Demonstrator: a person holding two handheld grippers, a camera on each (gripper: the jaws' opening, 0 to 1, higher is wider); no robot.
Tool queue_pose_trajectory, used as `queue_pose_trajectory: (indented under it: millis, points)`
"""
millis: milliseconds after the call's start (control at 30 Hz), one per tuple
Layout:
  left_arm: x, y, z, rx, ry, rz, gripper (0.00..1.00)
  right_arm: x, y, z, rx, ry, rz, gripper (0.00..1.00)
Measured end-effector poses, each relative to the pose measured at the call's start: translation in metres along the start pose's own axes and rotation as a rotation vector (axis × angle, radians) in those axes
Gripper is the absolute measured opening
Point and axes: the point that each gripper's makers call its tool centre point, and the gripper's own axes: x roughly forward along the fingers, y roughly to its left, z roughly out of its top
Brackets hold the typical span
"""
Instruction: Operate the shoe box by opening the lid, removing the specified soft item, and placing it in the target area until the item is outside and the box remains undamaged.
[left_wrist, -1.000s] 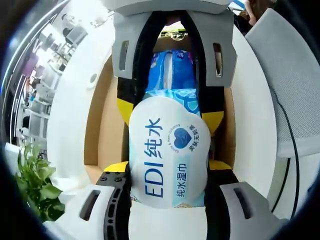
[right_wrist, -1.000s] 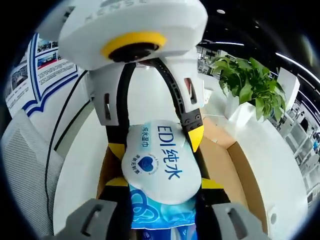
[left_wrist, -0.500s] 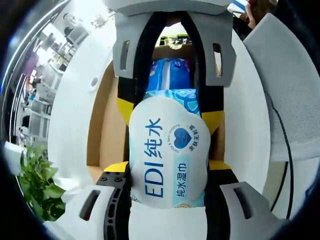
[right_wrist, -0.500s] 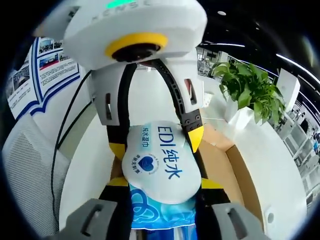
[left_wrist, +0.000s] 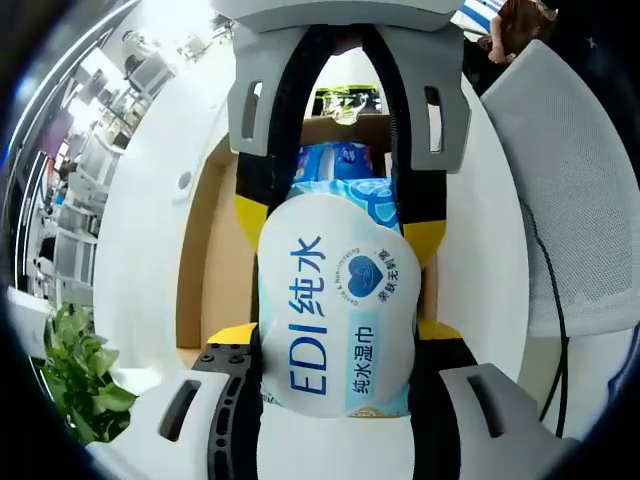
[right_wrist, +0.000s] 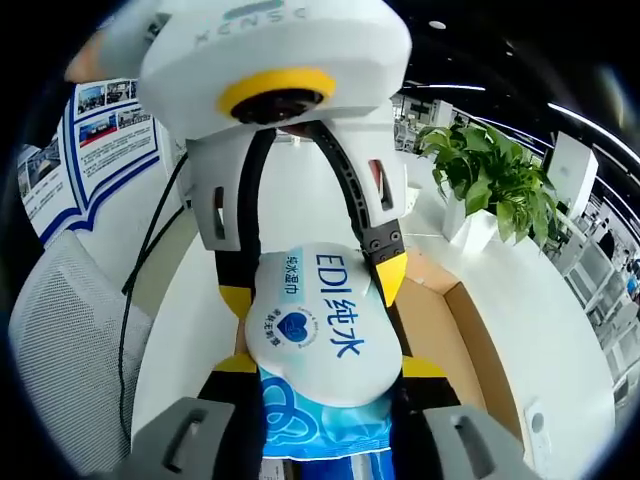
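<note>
White tabletop (left_wrist: 140, 250) carries the open shoe box (left_wrist: 205, 260); we judge removal underway, placement pending. Both claws meet nose to nose over the box, the left gripper (left_wrist: 335, 345) and right gripper (right_wrist: 325, 370) each pinching an end of the wet-wipes pack (left_wrist: 335, 300)

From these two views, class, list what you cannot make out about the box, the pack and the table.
- Box floor, left gripper view: covered by the wipes pack and both grippers.
- Box lid: neither view lets me tell where it is.
- Pack's far end, right gripper view: cut off by the bottom edge.
- Target area: nothing marks it on the table.
- Posters, right gripper view: text too small.
</note>
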Motion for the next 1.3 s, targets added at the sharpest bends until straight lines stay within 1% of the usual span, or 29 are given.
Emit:
queue_pose_trajectory:
  millis: [233, 500, 867, 1300]
  points:
    - [-0.001, -0.002, 0.015, 0.01, 0.0, 0.0, 0.58, -0.013, -0.001, -0.005, 0.003, -0.003, -0.007, 0.44]
    - [-0.001, -0.003, 0.028, 0.023, -0.009, -0.006, 0.58, -0.026, 0.0, -0.01, 0.01, -0.002, -0.017, 0.44]
    - [0.004, -0.009, 0.05, 0.033, -0.016, -0.018, 0.58, -0.045, 0.001, -0.024, 0.018, 0.009, -0.028, 0.44]
    - [0.007, -0.012, 0.079, 0.063, -0.02, -0.027, 0.58, -0.071, 0.0, -0.04, 0.039, -0.003, -0.053, 0.44]
